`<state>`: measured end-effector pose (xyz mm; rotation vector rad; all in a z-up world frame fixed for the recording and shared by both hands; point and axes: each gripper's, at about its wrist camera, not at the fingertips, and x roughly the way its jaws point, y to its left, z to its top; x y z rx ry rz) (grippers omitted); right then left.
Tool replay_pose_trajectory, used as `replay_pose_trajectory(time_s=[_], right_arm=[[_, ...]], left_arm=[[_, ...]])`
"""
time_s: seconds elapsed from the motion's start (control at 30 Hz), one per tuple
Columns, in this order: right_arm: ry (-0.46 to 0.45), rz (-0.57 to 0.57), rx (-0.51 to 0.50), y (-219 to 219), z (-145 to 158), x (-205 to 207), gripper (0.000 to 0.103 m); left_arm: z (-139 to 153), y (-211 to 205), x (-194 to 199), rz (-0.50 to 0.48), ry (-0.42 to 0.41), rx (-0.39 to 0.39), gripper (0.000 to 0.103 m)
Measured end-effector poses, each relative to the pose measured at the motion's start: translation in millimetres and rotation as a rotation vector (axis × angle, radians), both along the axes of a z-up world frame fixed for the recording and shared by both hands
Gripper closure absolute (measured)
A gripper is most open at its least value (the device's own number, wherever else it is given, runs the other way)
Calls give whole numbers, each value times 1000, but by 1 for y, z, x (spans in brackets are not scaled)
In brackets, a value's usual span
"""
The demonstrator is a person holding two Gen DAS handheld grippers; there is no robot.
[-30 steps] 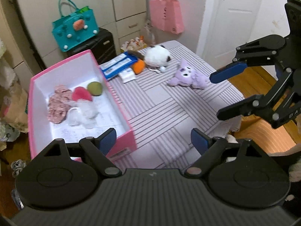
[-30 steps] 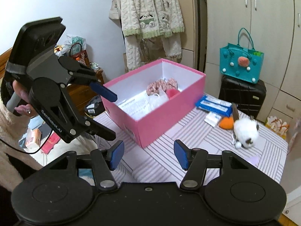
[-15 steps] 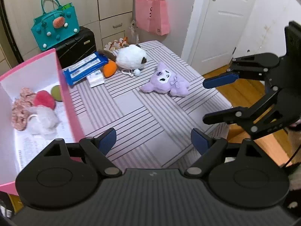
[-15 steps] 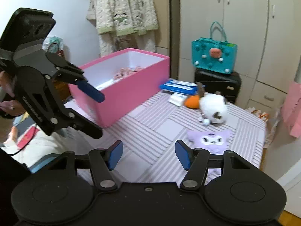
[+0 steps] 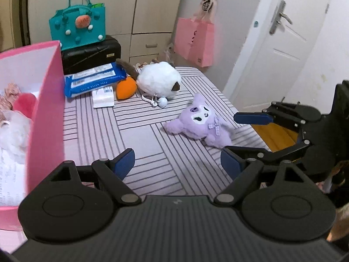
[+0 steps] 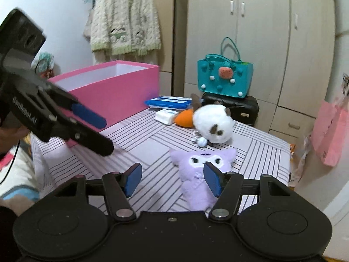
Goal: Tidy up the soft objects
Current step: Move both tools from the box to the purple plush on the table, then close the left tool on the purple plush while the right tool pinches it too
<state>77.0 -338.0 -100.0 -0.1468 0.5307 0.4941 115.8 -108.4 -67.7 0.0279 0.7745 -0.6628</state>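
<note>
Striped table (image 6: 139,139), purple plush (image 6: 201,174) just beyond right hand-held gripper (image 6: 172,180), jaws apart

Both grippers — left gripper (image 5: 177,163), right gripper (image 6: 172,180) — black linkage frames with silver pivot screws; blue finger pads (image 6: 133,179); white lettering on one side.

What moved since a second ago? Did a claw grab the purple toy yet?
Not yet. Both claws came down toward the table. The right gripper swung away from the pink box and now points at the purple plush, open and not touching it. The left gripper is open and empty. The purple plush, white plush and the toys in the box have not moved.
</note>
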Motion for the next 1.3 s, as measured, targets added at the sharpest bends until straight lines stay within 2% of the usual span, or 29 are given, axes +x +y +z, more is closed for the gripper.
replay_pose_trajectory(time_s=[0.1, 0.2, 0.23, 0.33, 0.57, 0.67, 0.7, 0.77, 0.8, 0.87, 0.97, 1.0, 1.1, 1.3], right_arm=[[5, -29, 2, -8, -11, 11, 35], [32, -52, -37, -11, -19, 20, 34], [52, -64, -59, -11, -22, 23, 29], [92, -92, -98, -11, -32, 30, 21], [107, -58, -91, -11, -44, 31, 22], [112, -60, -63, -12, -44, 34, 37], [115, -68, -50, -12, -44, 35, 45], [135, -97, -6, -15, -45, 40, 49], [139, -103, 16, -16, -45, 40, 51], [145, -120, 35, -15, -46, 39, 52], [147, -144, 65, -13, -47, 38, 52], [145, -152, 67, -13, -48, 37, 52], [135, -172, 57, -7, -48, 33, 53], [133, -183, 59, 1, -46, 26, 53]], left_arm=[[-11, -9, 10, 32, 7, -33, 17], [-23, -18, 22, 51, 36, -90, 17], [-27, -21, 26, 47, 60, -109, 17], [-40, -32, 40, 60, 146, -148, 17], [-55, -60, 48, 63, 181, -191, 20], [-62, -72, 51, 52, 204, -222, 25], [-63, -75, 52, 56, 205, -227, 26], [-65, -82, 50, 92, 170, -214, 36], [-66, -84, 49, 104, 148, -205, 45], [-68, -89, 49, 102, 132, -200, 47], [-72, -88, 52, 107, 166, -237, 54], [-73, -87, 53, 108, 171, -243, 61], [-73, -85, 52, 91, 191, -270, 61], [-71, -82, 45, 89, 183, -255, 62]])
